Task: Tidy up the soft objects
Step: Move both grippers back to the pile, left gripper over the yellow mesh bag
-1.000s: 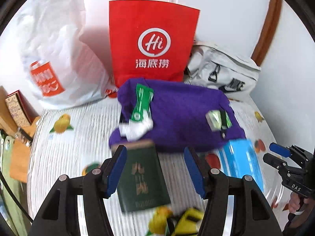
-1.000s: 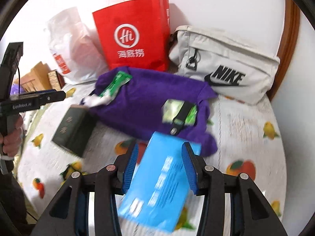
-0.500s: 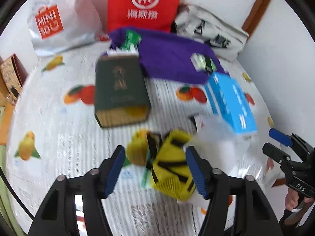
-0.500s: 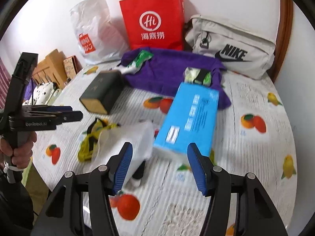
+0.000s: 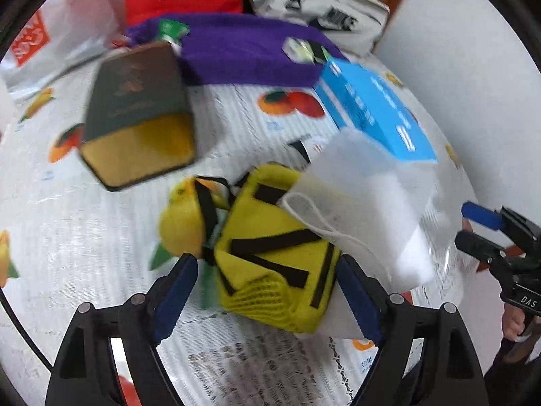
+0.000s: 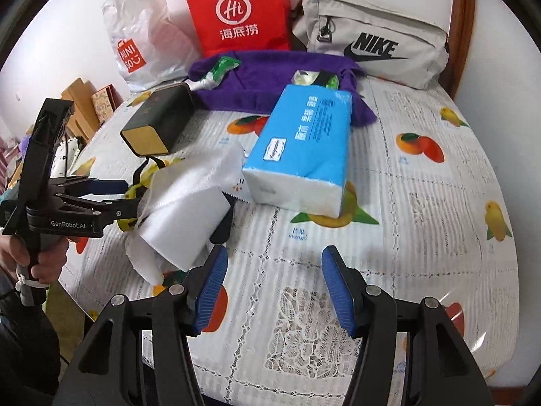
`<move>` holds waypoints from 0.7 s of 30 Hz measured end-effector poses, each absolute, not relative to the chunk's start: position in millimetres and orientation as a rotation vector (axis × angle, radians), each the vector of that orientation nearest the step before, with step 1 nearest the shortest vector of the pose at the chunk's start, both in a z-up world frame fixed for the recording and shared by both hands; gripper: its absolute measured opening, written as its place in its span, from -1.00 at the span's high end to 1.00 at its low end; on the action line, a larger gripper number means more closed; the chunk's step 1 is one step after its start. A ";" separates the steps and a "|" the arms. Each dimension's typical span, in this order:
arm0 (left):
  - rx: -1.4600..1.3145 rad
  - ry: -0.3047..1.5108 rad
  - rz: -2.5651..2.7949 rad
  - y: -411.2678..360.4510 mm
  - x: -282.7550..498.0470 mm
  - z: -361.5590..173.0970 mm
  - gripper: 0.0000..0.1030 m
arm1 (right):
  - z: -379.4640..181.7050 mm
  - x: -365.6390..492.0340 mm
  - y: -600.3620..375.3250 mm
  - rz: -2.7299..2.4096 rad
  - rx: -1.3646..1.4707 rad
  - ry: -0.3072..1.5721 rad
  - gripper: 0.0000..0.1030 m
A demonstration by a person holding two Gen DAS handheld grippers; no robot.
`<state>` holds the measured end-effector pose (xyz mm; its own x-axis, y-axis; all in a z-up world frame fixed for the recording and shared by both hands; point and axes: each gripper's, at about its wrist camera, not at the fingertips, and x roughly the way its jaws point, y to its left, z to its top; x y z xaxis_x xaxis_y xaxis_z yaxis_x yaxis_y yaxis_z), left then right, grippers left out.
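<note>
Yellow pouch (image 5: 270,257) lies between the opening left gripper (image 5: 267,291).

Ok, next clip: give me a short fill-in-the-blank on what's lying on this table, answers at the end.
1. The tissue pack has a wrapper coloured ____.
2. The towel under the green packet is ____ in colour.
3. The red paper bag stands between the white plastic bag and the grey ____ bag.
4. Between the left gripper's opening jaws lies a ____ pouch with black straps.

Answers: blue; purple; Nike; yellow
</note>
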<state>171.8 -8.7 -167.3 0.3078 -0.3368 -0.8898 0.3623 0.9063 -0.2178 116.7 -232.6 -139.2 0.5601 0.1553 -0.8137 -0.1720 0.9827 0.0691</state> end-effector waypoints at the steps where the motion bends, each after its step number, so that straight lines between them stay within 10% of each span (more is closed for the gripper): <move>1: 0.041 1.170 -0.467 -11.2 171.8 -167.7 -0.62 | -140.5 117.5 -231.9 0.192 -0.024 0.961 -0.12; 21: 0.111 1.010 -0.415 3.5 160.1 -138.5 -0.36 | -146.6 120.9 -214.5 0.247 -0.037 0.971 -0.12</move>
<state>160.1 3.5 -138.5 0.4617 -0.2860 -0.8397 0.3868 0.9168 -0.0995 121.0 -214.5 -146.6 0.5387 0.1911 -0.8205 -0.2241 0.9713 0.0791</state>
